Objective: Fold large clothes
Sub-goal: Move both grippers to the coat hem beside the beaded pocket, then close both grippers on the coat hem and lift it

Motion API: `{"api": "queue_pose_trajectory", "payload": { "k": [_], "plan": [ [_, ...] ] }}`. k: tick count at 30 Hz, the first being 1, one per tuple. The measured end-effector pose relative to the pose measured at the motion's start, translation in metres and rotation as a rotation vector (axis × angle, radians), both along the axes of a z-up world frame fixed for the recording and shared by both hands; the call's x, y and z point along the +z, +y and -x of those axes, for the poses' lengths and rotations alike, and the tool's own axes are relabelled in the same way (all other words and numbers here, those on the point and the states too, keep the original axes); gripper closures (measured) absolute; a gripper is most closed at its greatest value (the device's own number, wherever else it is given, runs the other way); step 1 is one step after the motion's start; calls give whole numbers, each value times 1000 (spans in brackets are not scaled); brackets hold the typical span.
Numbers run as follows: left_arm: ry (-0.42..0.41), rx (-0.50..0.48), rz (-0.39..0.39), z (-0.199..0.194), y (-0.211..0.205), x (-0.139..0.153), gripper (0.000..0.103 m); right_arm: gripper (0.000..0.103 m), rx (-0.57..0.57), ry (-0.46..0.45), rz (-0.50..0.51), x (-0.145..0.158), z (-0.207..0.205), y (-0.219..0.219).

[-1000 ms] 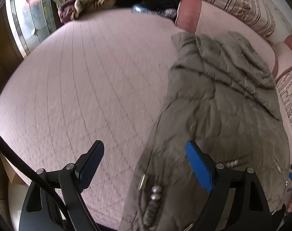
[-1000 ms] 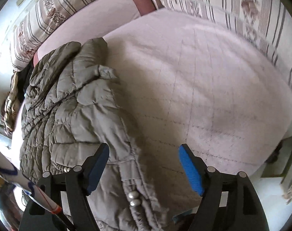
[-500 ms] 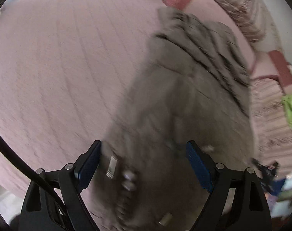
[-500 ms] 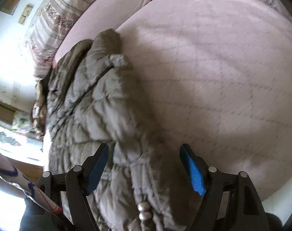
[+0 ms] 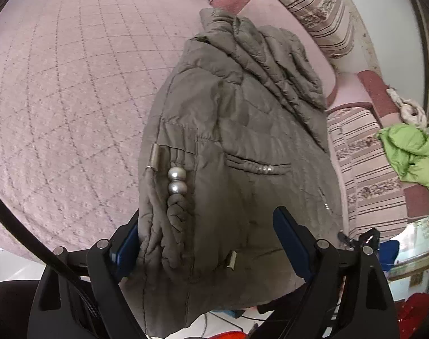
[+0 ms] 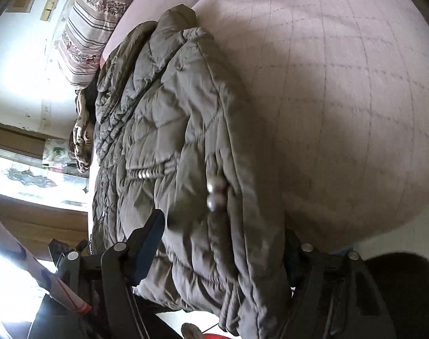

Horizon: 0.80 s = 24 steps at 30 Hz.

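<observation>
Olive puffer jacket [image 5: 242,130] lies lengthwise on the pink quilted bed [image 5: 67,90], its hem hanging over the near edge. My left gripper [image 5: 206,243] is spread wide astride the hem; the jacket's edge touches the left blue pad, the right pad stands clear of the fabric. Braided drawcord with two silver beads [image 5: 177,180] sits between the jaws. My right gripper [image 6: 222,243] is closing, jacket hem between the jaws; far finger is hidden by fabric. Green garment [image 5: 409,152] on striped sofa [image 5: 367,169].
</observation>
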<state>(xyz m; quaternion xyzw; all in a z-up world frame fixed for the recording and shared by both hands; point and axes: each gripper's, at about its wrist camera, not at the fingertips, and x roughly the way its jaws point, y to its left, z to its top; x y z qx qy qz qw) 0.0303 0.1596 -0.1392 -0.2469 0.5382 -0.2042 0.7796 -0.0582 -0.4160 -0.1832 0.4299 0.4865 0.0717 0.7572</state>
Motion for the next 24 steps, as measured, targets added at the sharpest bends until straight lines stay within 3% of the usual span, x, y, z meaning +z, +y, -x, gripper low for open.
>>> {"api": "queue_pose_trajectory", "payload": {
  "k": [8, 11, 18, 24],
  "plan": [
    [-33, -78, 41, 4, -22, -2, 22, 31, 26, -48, 12, 6, 18, 18],
    [-15, -100, 36, 7, -27, -6, 22, 31, 68, -76, -28, 7, 21, 29],
    [33, -40, 49, 3, -25, -17, 22, 35, 121, -57, -99, -15, 19, 62],
    [6, -41, -63, 11, -43, -12, 22, 36, 148, -92, -13, -6, 3, 96]
  ]
}}
